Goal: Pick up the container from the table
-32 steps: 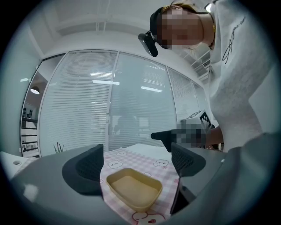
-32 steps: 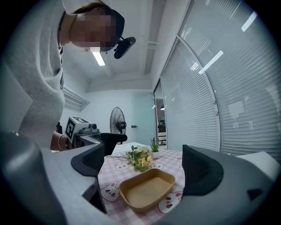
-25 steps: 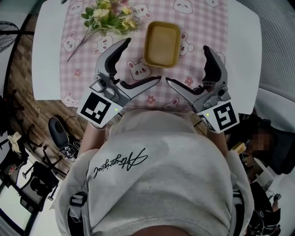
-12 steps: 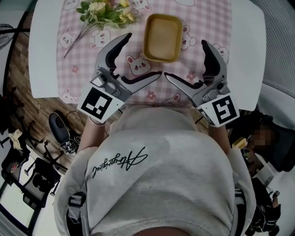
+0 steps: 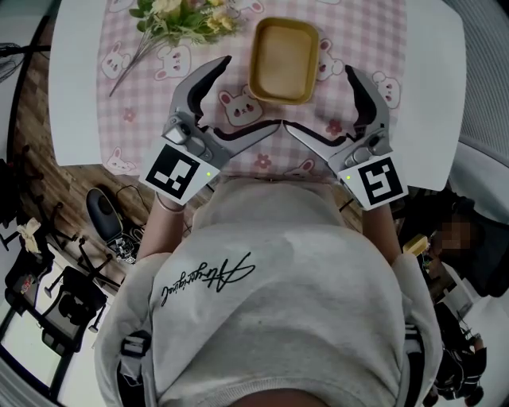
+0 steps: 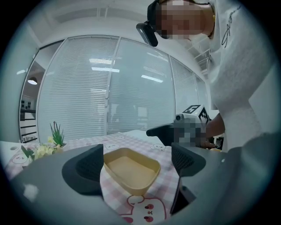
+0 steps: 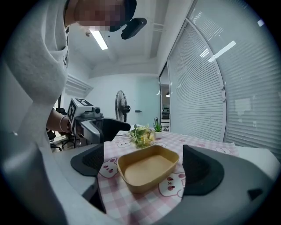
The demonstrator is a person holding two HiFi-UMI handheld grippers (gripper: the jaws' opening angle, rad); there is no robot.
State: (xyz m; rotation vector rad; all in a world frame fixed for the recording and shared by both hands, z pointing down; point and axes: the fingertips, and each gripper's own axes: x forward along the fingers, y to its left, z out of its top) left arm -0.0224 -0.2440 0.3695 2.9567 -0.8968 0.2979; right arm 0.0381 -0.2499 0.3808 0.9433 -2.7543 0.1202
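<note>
Glass walls hung with slatted blinds back a white table spread with a pink checked bunny cloth. Your left gripper hangs with its jaws spread wide and nothing between them. Your right gripper mirrors it, equally wide and empty. Their inner jaw tips nearly meet on the side nearest your body.

Just ahead of both, framed in each opening but touched by neither, the shallow yellow container sits empty and flat on the cloth. This looks like the approach, with the grasp not yet made. The next move likely calls for easing one gripper forward until its jaws straddle a container wall, then closing squarely. The low, flared rim may slip if you catch it at an angle.

Beyond the left gripper's outer jaw lies a spray of flowers, near the container's far-left corner, so room is tighter there. Off the right gripper's outer jaw, open cloth and bare table run on, and the table edge is well apart.
</note>
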